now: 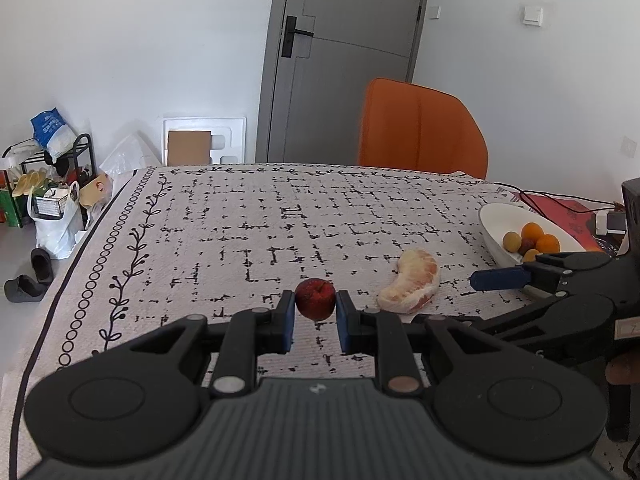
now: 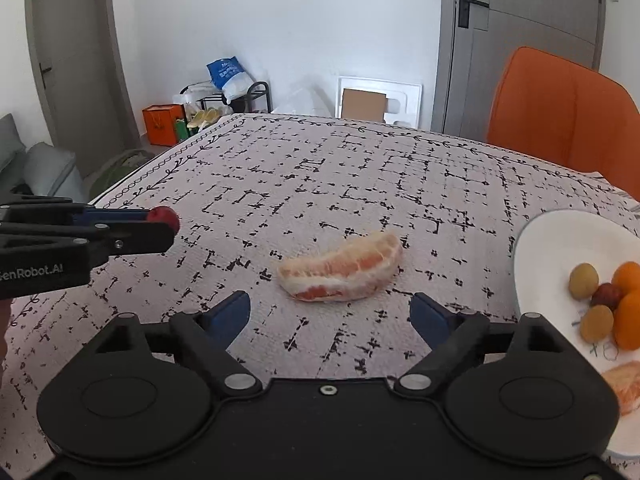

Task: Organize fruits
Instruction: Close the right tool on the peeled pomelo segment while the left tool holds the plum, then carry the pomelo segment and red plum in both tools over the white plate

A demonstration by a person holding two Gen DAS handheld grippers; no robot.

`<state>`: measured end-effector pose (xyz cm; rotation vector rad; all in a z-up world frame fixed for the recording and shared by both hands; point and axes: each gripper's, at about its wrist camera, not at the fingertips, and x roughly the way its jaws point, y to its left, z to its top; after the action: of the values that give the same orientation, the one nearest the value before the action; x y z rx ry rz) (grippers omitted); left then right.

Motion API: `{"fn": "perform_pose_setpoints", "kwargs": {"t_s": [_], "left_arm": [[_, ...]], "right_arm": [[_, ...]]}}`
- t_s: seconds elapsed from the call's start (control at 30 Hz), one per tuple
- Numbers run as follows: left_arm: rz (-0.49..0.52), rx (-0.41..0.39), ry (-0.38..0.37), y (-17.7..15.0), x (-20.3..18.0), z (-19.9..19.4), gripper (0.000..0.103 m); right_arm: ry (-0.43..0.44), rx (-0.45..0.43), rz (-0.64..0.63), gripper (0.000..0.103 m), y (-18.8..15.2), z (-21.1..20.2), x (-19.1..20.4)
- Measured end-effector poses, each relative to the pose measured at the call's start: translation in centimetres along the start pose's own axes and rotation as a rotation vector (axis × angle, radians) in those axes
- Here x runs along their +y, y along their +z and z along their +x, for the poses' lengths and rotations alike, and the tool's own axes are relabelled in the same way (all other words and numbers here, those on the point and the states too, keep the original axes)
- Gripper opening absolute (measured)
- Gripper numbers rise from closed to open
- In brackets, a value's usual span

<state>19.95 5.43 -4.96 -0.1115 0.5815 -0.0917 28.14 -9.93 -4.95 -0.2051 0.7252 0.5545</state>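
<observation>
Patterned tablecloth: left claw clamps red fruit; right claw gapes before pomelo segment.

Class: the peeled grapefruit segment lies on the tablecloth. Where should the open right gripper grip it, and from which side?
Grip the grapefruit segment across its thick middle, from above. It lies flat, curved lengthwise before the right gripper, so turning the fingers to span its narrower width probably holds best.

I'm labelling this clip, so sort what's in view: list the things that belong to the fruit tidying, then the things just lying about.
Part of the job:
- small red fruit, held in the left gripper
- peeled grapefruit segment, on the cloth ahead of the open right gripper
- white bowl with fruit in it

Just lying about:
- orange chair
- shoe rack
- white plastic bag
- cables
</observation>
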Motion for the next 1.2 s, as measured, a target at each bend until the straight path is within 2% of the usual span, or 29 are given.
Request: {"fn": "perform_pose_setpoints", "kwargs": {"t_s": [0.23,0.83,0.9,0.93,1.2], "left_arm": [[-0.019,0.014,0.014,-0.4,1.0,0.6,0.020],[-0.053,0.029,0.032,-0.7,2.2,1.3,0.020],[-0.055,0.031,0.036,-0.8,2.3,1.3,0.020],[-0.056,0.031,0.037,-0.8,2.3,1.2,0.020],[-0.055,0.022,0.037,-0.7,2.2,0.9,0.020]], "right_arm": [[0.003,0.029,-0.059,0.094,0.7,1.8,0.2],[0.006,0.047,-0.069,0.095,2.2,4.8,-1.0],[0.002,0.042,-0.074,0.092,2.2,4.8,-0.9],[0.004,0.039,-0.079,0.086,2.2,4.8,-0.8],[0.001,0.029,-0.077,0.084,1.8,3.7,-0.5]]}}
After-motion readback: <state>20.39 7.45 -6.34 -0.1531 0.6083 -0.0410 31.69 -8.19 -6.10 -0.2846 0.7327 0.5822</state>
